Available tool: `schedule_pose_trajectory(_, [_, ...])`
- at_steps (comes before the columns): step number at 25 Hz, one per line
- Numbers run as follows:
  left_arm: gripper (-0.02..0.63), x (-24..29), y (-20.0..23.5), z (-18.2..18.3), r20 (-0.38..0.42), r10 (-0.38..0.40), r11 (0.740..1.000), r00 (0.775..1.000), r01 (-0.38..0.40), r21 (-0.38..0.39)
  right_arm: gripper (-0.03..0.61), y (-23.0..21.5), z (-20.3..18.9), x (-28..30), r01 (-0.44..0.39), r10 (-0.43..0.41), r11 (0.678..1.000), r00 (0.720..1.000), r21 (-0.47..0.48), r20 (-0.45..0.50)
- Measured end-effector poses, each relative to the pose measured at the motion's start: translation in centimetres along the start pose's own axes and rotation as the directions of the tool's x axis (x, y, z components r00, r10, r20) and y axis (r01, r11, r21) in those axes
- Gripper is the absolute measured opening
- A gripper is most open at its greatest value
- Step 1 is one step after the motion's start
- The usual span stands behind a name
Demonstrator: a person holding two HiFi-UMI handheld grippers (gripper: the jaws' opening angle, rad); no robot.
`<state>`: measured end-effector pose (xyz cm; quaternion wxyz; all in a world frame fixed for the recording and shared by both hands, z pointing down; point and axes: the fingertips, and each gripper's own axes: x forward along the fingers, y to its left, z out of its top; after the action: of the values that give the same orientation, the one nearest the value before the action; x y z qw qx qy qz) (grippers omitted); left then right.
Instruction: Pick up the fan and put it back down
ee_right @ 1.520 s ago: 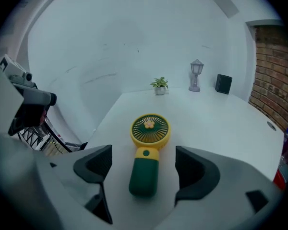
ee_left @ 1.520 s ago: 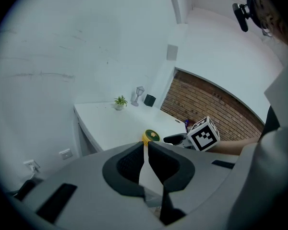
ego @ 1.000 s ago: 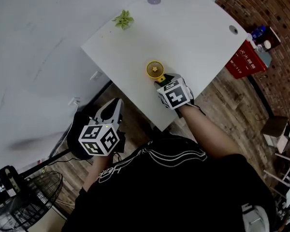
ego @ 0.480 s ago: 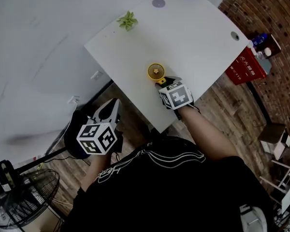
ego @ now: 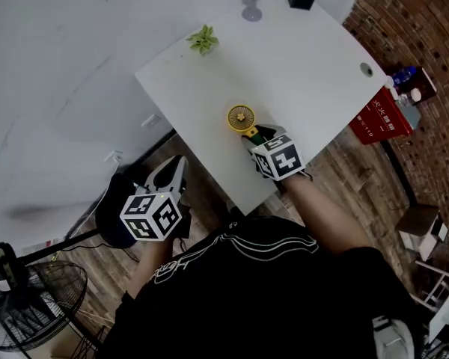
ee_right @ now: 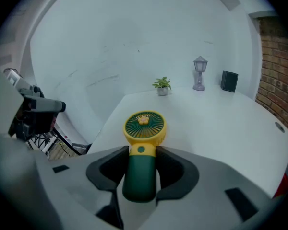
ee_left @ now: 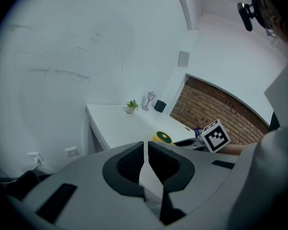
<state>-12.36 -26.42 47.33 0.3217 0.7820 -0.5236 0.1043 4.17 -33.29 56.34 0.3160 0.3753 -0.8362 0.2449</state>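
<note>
Here, right gripper (ee_right: 142,152) clamped on the green handle of the fan (ee_right: 144,126), at the near edge of the white desk (ego: 307,58), left gripper (ee_left: 146,150) off the desk, jaws nearly together, empty.

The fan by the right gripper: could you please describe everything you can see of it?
The fan is small, handheld, of glossy-looking plastic: a round yellow head with a dark green grille and a pale flower at its hub, on a dark green handle. The right gripper is shut on the handle, head pointing away, over the white table. Whether it touches the table I cannot tell.
</note>
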Motion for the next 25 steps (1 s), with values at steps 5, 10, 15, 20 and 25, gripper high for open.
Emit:
schedule_pose_trajectory(5, [0.051, -0.2, -0.2, -0.1, 0.016, 0.003, 1.0, 1.0, -0.003, -0.024, 0.183, 0.6, 2.1, -2.3, -0.03, 0.03, 0.999, 0.997, -0.012, 0.064])
schedule_pose_trajectory(10, [0.051, -1.7, -1.4, 0.2, 0.025, -0.012, 1.0, 1.0, 0.012, 0.0, 0.183, 2.5, 4.2, -5.9, -0.06, 0.061, 0.998, 0.986, -0.011, 0.157])
schedule_pose_trajectory(15, [0.051, -4.1, -3.4, 0.8, 0.032, -0.042, 0.999, 0.999, 0.041, 0.031, 0.183, 4.9, 5.4, -10.2, -0.073, 0.075, 0.997, 0.968, -0.015, 0.24])
schedule_pose_trajectory(20, [0.051, -6.5, -5.1, 1.0, 0.054, -0.078, 0.996, 0.995, 0.075, 0.056, 0.183, 7.3, 5.7, -14.1, -0.082, 0.084, 0.996, 0.947, -0.02, 0.311])
schedule_pose_trajectory(25, [0.051, -8.7, -6.6, 1.2, 0.078, -0.113, 0.991, 0.991, 0.107, 0.079, 0.183, 9.2, 5.5, -17.7, -0.078, 0.083, 0.997, 0.928, -0.03, 0.364])
